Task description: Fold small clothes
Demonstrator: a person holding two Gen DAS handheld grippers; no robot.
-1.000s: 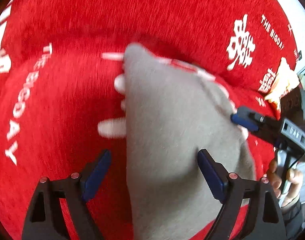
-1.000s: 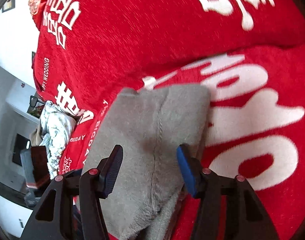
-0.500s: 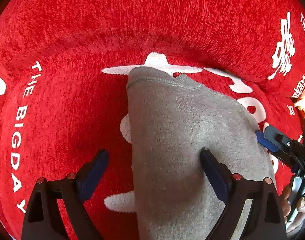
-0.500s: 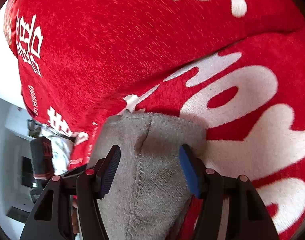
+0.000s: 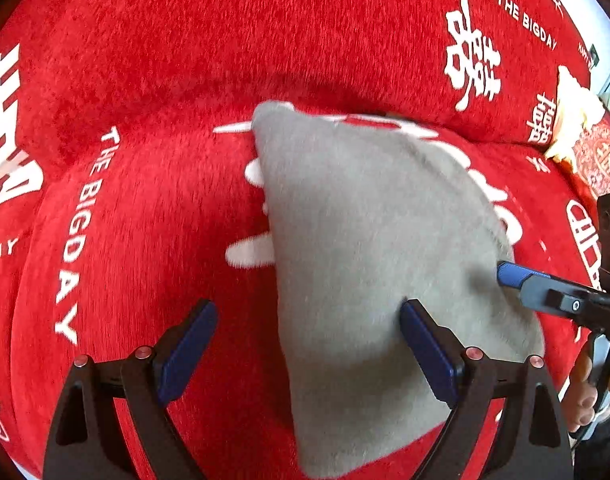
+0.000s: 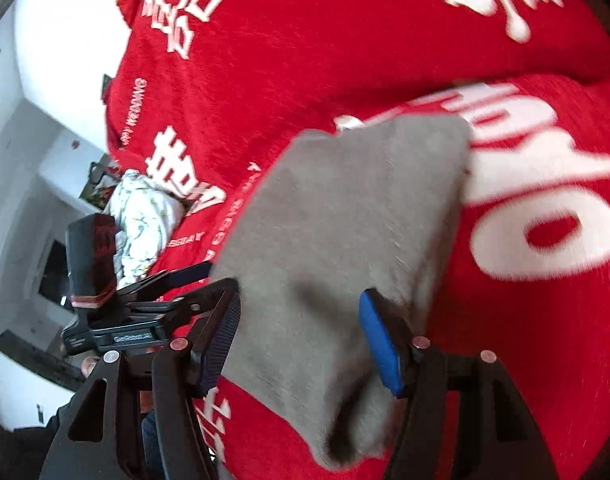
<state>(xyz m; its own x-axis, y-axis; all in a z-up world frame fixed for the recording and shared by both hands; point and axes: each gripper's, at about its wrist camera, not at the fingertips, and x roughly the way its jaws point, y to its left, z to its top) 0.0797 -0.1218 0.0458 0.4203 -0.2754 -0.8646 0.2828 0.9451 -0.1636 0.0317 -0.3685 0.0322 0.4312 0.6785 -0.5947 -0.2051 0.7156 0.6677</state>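
Note:
A folded grey garment (image 5: 369, 248) lies flat on the red sofa seat (image 5: 145, 216); it also shows in the right wrist view (image 6: 345, 232). My left gripper (image 5: 305, 344) is open and empty, hovering over the garment's near left edge. My right gripper (image 6: 301, 332) is open and empty, its jaws straddling the garment's near end. The right gripper's blue fingertip (image 5: 513, 274) shows at the garment's right edge in the left wrist view. The left gripper shows at the left of the right wrist view (image 6: 185, 276).
The red sofa backrest (image 5: 265, 32) with white lettering rises behind the garment. A yellow-white cloth (image 5: 573, 112) lies at the far right. A crumpled white patterned cloth (image 6: 141, 220) lies on the sofa's far left. White walls and shelves (image 6: 33, 184) stand beyond.
Both grippers pulled back from the garment after pressing close to it half a second ago; both stayed open. The garment stays flat in place.

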